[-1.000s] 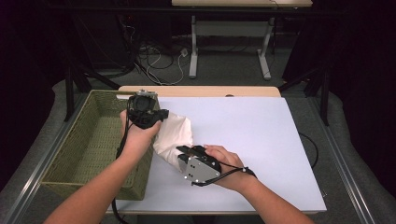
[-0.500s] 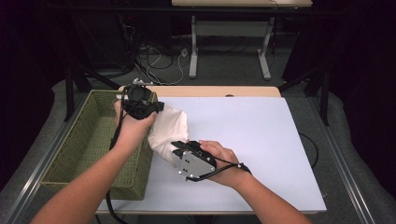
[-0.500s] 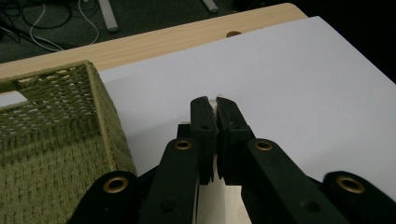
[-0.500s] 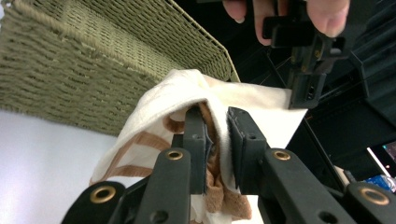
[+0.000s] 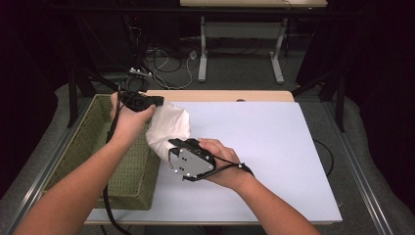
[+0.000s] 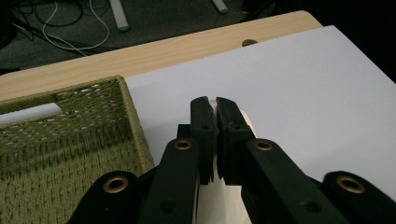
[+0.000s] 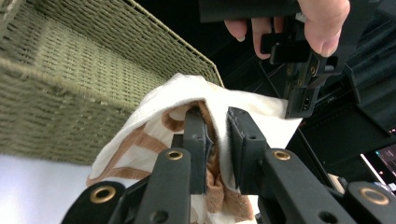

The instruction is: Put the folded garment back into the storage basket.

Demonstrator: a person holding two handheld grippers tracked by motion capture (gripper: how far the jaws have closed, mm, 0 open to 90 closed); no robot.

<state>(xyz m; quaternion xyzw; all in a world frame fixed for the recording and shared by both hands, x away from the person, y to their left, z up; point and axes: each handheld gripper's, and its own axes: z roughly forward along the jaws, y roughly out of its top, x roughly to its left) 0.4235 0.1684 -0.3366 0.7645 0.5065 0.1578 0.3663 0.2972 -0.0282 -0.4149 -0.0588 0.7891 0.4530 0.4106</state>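
- In the high view, a white cloth (image 5: 169,128) hangs in the air between two hands, left of the middle of the frame.
- The cloth is above the left edge of the white desk (image 5: 274,147), right beside the green woven basket (image 5: 98,161).
- The left tool (image 5: 147,102) sits at the upper left of that frame. It has the top corner of the cloth pinched tight.
- In the left gripper view, the two black jaws stand almost together in the middle of the frame. A thin strip of white cloth (image 6: 216,135) shows in the slit between them.
- The right tool (image 5: 172,145) is lower, near the middle of the high view. It grips the lower edge of the cloth.
- In the right gripper view, its jaws are a little apart with a thick fold of cloth (image 7: 149,126) squeezed between them. The cloth has light brown stripes there.
- In that same view, the left hand (image 7: 299,23) and its left tool (image 7: 299,109) are at the upper right of the frame, holding the far corner of the cloth.
- The basket (image 7: 93,70) is in the upper left of the right gripper view, just behind the cloth.
- In the left gripper view the basket (image 6: 65,144) is at the lower left, sitting on the desk (image 6: 299,93).
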